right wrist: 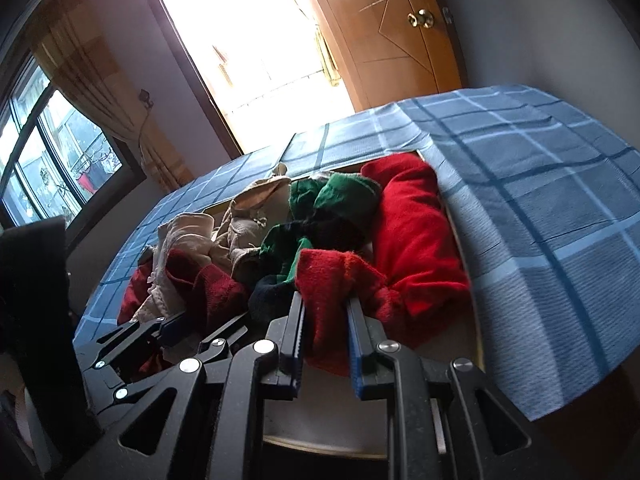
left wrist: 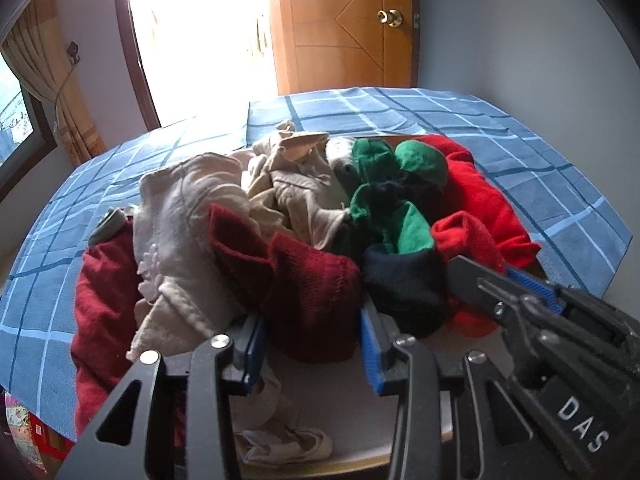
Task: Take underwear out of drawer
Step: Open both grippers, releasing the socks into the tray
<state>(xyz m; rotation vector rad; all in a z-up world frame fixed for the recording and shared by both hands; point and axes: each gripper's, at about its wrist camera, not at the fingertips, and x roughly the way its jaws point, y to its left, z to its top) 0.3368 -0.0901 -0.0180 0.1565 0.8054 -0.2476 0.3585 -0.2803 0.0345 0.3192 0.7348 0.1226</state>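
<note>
An open drawer (left wrist: 344,412) holds a heap of underwear: dark red (left wrist: 312,292), beige (left wrist: 188,216), green and navy (left wrist: 400,232), bright red (left wrist: 480,200). My left gripper (left wrist: 312,348) has its blue-padded fingers on either side of the dark red piece, closed onto it. My right gripper (right wrist: 326,340) is shut on a fold of the bright red piece (right wrist: 332,280); it also shows in the left wrist view (left wrist: 520,284). The left gripper shows in the right wrist view (right wrist: 168,332).
A blue checked cloth (left wrist: 540,168) covers the surface around the drawer. A small pale piece (left wrist: 288,440) lies on the drawer floor. A wooden door (left wrist: 348,24), a bright doorway and a curtained window (left wrist: 16,120) stand behind.
</note>
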